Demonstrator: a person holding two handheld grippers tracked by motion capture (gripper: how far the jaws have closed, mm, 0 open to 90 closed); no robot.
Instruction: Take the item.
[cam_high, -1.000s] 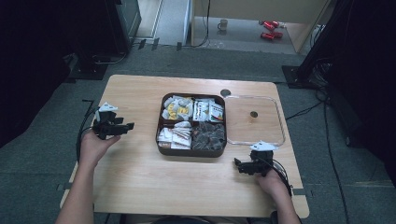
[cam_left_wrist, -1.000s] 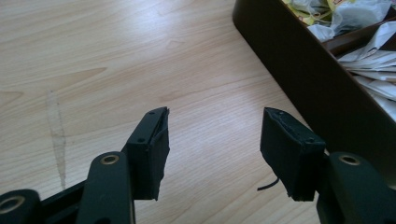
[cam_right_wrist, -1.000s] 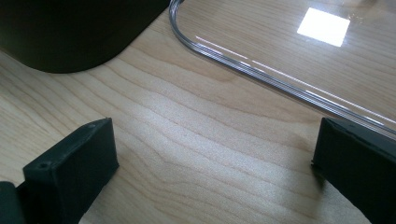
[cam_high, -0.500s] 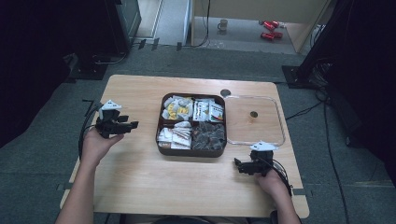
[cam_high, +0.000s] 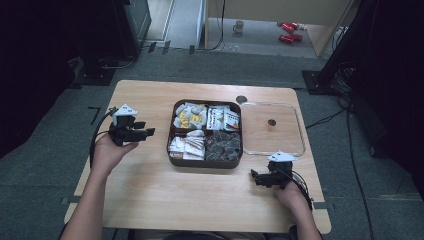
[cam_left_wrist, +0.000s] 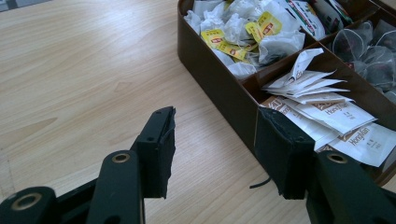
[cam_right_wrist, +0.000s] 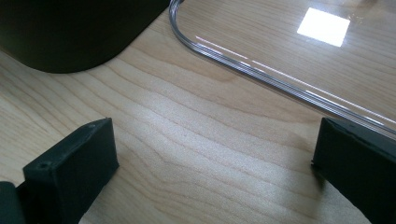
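High view: a dark brown four-compartment box (cam_high: 205, 162) is seen at the middle of the bench (cam_high: 150, 200), squarish, with no clear long axis; its sides run parallel to the bench edges.
Left hand-held gripper (cam_high: 148, 132): held above the bench, pointed level toward the box's left wall; the box lies just ahead of its tips, apart from them.
Left jaws: partly open and seen to have just been closing; nothing is held between them, only bare bench wood.
Left gripper view: the box wall (cam_left_wrist: 219, 88) is seen just ahead and to the right of the right jaw, running away on a diagonal; white sachets (cam_left_wrist: 336, 116) lie in the nearest compartment, crumpled tea bags with yellow tags (cam_left_wrist: 243, 32) in the one beyond.
Right hand-held gripper (cam_high: 256, 177): set low at the bench, tips pointed toward the box's near right corner.
Right jaws: wide apart, nothing between them.
Right gripper view: the clear lid (cam_right_wrist: 280, 60) is seen flat on the bench ahead, the box corner (cam_right_wrist: 70, 32) ahead to the left.
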